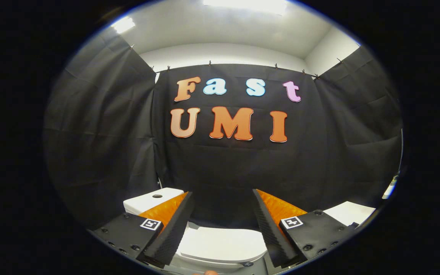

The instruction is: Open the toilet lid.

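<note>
The tool hangs above the toilet with its two fingers spread wide apart and nothing between them; neither finger touches anything. The left finger and the right finger each carry a ribbed inner face, and each is backed by a dark plate with a small square marker on it.

The toilet lid lies closed and flat, seen between and below the two fingers, its white top facing up. Its front rim curves under the fingertips, and the lid sits clear of both of them. Behind the lid, partly hidden by the left finger, stands the white cistern, with a round dark button on its top.

Beyond the fingers hangs the black cloth wall of the booth, pinned along a line at its upper edge, with more black cloth on both sides. Above it a white ceiling shows with bright lamps. Past the right finger a white flat object sits low against the cloth; what it is cannot be told
</note>
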{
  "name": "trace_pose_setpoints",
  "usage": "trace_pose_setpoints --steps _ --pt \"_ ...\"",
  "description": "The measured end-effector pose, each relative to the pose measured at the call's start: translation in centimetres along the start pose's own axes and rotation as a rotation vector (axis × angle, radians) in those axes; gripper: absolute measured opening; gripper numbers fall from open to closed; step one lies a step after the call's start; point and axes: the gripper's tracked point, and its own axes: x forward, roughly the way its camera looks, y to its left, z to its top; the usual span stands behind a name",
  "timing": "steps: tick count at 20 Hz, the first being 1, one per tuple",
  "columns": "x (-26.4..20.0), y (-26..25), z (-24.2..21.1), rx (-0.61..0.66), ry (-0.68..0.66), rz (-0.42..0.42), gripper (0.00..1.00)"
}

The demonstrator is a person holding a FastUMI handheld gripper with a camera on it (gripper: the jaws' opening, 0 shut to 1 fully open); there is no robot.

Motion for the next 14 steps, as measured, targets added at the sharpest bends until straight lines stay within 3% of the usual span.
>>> trace_pose_setpoints --steps 9,14 --pt "0.4 -2.6 -5.8 0.138 0.003 -0.020 0.98" --pt "1.2 -3.9 -11.0 0.288 0.012 -0.025 0.98"
